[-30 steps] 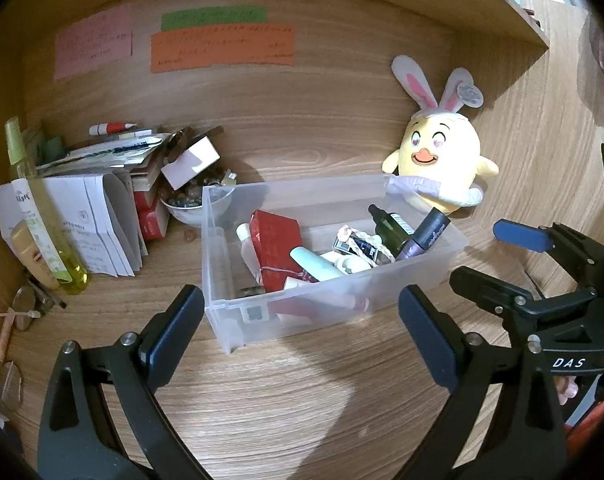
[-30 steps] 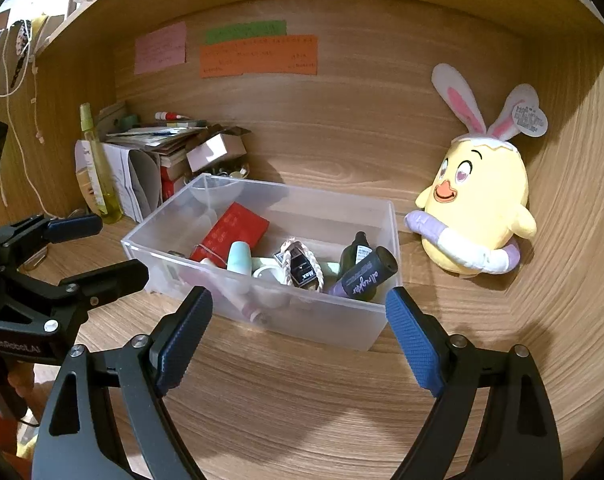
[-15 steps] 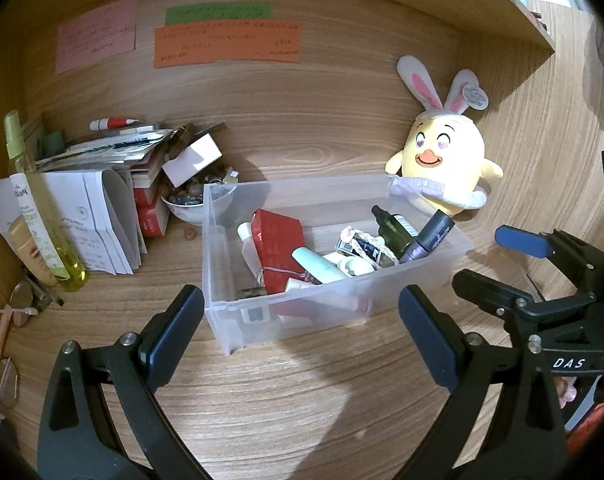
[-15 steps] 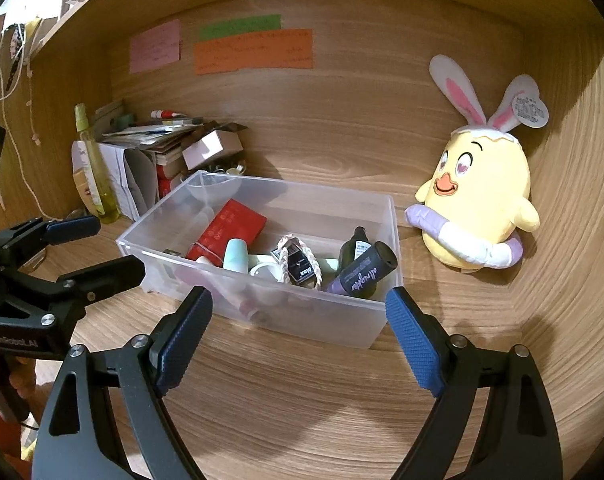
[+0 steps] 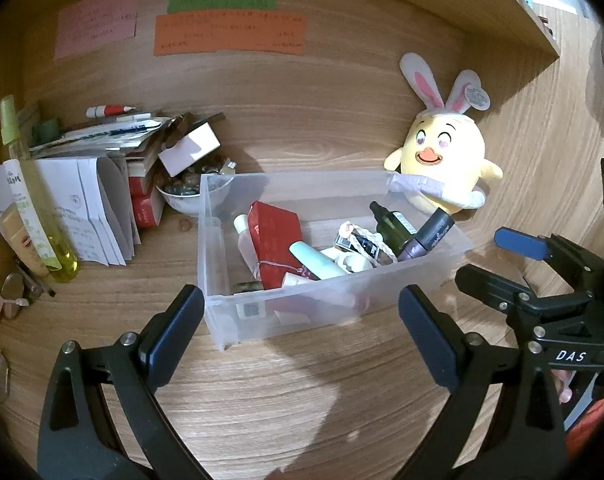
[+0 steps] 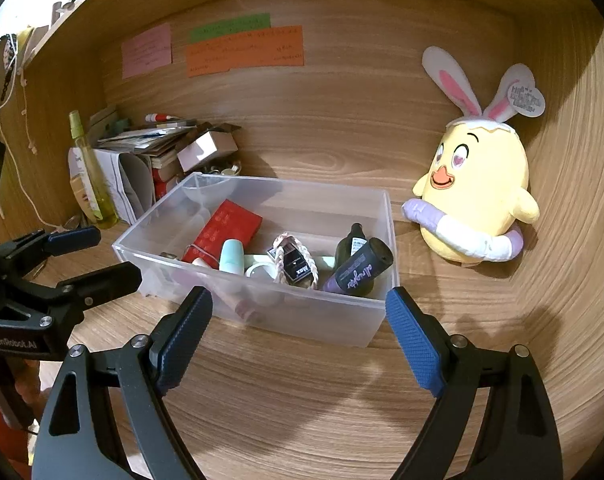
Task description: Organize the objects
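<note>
A clear plastic bin (image 5: 222, 240) (image 6: 309, 316) stands on the wooden desk. It holds a red box (image 5: 276, 236) (image 6: 226, 228), a mint tube (image 5: 313, 262) (image 6: 232, 256), a dark green bottle (image 5: 393, 224) (image 6: 351, 244), a purple-black tube (image 5: 427, 234) (image 6: 361, 270) and a braided cord item (image 6: 298, 260). My left gripper (image 5: 300, 336) is open and empty just in front of the bin. My right gripper (image 6: 298, 338) is open and empty at the bin's near wall. Each gripper shows in the other's view, the right (image 5: 505, 260) and the left (image 6: 86, 256).
A yellow chick plush with rabbit ears (image 5: 441, 160) (image 6: 473, 196) leans on the back wall right of the bin. Left of the bin are a bowl of small items (image 5: 182, 192), stacked papers and boxes (image 5: 102, 184) (image 6: 142, 160) and a yellow-green spray bottle (image 5: 34, 200) (image 6: 90, 172).
Both views have drifted slightly; the bin and plush sit a little lower and to the right in the left wrist view. Both grippers stay open and empty.
</note>
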`<state>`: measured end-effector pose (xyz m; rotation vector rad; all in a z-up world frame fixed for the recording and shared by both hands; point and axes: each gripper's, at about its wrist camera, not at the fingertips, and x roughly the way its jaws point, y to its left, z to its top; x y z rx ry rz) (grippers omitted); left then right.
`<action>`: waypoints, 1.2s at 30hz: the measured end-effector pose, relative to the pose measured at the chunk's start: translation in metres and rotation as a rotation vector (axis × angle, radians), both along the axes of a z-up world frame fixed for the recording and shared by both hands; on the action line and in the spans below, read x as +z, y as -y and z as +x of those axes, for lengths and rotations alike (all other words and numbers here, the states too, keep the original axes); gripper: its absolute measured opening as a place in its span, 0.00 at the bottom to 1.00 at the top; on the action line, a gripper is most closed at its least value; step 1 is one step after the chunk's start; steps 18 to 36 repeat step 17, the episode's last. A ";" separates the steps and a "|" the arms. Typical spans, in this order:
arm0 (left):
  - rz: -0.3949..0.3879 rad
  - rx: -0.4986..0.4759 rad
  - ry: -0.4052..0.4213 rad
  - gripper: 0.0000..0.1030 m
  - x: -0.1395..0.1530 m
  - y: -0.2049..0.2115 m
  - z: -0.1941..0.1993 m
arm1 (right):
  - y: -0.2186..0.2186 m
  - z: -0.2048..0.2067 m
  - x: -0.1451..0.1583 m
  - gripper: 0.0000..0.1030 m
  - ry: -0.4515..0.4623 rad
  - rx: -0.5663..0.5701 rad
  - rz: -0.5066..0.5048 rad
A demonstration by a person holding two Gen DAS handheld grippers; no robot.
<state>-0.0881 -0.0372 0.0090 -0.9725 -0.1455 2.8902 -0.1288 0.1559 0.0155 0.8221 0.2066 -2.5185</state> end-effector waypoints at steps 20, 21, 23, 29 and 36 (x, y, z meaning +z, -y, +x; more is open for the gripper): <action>-0.005 0.009 -0.019 0.96 0.003 -0.002 0.007 | 0.003 0.003 0.002 0.84 0.003 0.005 -0.002; -0.005 0.009 -0.019 0.96 0.003 -0.002 0.007 | 0.003 0.003 0.002 0.84 0.003 0.005 -0.002; -0.005 0.009 -0.019 0.96 0.003 -0.002 0.007 | 0.003 0.003 0.002 0.84 0.003 0.005 -0.002; -0.005 0.009 -0.019 0.96 0.003 -0.002 0.007 | 0.003 0.003 0.002 0.84 0.003 0.005 -0.002; -0.005 0.009 -0.019 0.96 0.003 -0.002 0.007 | 0.003 0.003 0.002 0.84 0.003 0.005 -0.002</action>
